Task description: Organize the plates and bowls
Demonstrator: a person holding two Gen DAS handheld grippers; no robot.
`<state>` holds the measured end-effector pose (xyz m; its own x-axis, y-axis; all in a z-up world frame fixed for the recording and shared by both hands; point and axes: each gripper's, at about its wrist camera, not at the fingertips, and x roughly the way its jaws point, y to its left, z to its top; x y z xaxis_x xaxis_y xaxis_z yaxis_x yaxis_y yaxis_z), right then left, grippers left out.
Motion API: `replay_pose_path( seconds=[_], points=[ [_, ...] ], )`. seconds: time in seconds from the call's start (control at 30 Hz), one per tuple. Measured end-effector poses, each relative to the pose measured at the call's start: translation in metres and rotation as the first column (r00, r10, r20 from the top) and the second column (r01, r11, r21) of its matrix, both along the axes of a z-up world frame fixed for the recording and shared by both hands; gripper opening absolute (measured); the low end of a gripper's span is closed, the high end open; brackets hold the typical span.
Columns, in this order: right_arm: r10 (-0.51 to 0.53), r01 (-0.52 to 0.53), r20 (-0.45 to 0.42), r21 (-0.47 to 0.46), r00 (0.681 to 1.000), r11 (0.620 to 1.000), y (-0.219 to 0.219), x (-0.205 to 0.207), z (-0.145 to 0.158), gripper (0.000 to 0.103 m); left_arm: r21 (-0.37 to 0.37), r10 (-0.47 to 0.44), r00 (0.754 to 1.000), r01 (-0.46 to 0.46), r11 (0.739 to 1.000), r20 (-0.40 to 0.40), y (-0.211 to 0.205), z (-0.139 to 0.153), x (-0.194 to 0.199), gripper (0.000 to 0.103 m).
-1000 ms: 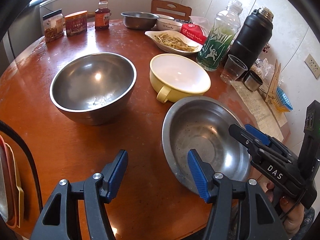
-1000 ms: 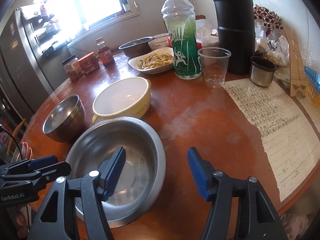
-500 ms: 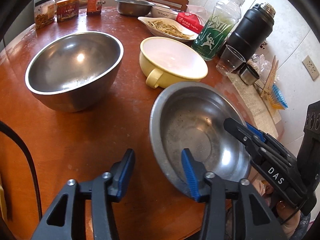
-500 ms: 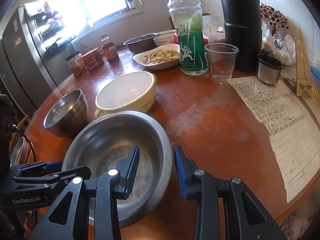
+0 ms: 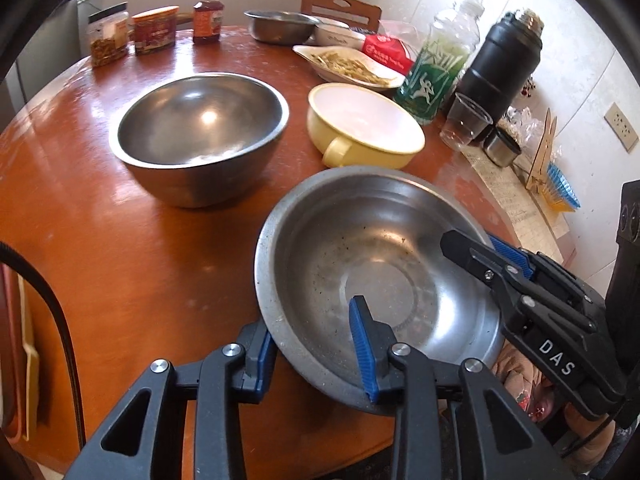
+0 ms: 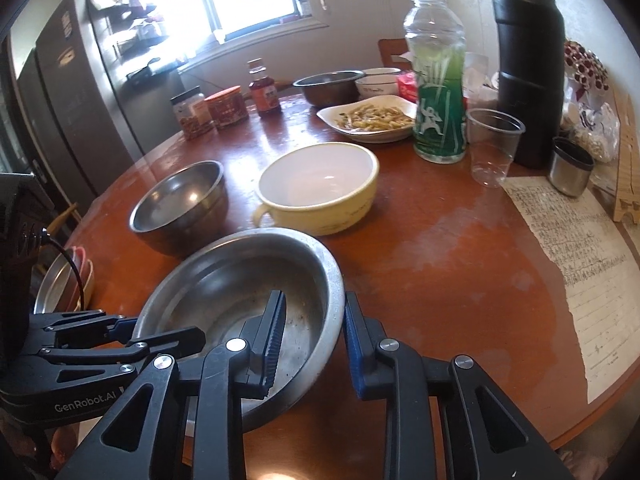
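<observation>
Left tool (image 5: 312, 344) and right tool (image 6: 312, 340) just closed, each clamping the wide steel bowl (image 5: 360, 248) rim

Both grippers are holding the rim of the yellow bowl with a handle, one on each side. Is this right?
Not quite. Both the left gripper and right gripper clamp the rim of the wide shallow steel bowl, as both wrist views show. The yellow bowl sits untouched behind it.

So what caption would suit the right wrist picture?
Both grippers, right and left, clamp opposite rims of a wide steel basin on a cluttered round table.
</observation>
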<state>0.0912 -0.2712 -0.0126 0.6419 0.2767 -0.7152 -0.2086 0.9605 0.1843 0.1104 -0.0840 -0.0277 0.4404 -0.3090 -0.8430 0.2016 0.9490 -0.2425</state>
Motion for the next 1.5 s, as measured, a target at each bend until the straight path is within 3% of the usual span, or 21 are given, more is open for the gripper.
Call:
replay_pose_path(
  seconds=[0.27, 0.63, 1.5],
  points=[
    [0.072, -0.072, 0.015, -0.009, 0.997, 0.997, 0.027, -0.012, 0.005, 0.029, 0.011, 0.048, 0.998, -0.048, 0.999, 0.046, 0.028, 0.014, -0.021, 0.035],
    [0.126, -0.125, 0.018, -0.033, 0.992, 0.992, 0.05, -0.023, 0.005, 0.03, 0.018, 0.086, 0.995, -0.087, 0.996, 0.054, 0.048, 0.011, -0.037, 0.035],
    [0.118, -0.119, -0.034, -0.027, 0.992, 0.993, 0.054, -0.019, -0.008, 0.032, 0.021, 0.093, 0.995, -0.094, 0.995, 0.037, 0.049, 0.001, -0.03, 0.035]
  ],
)
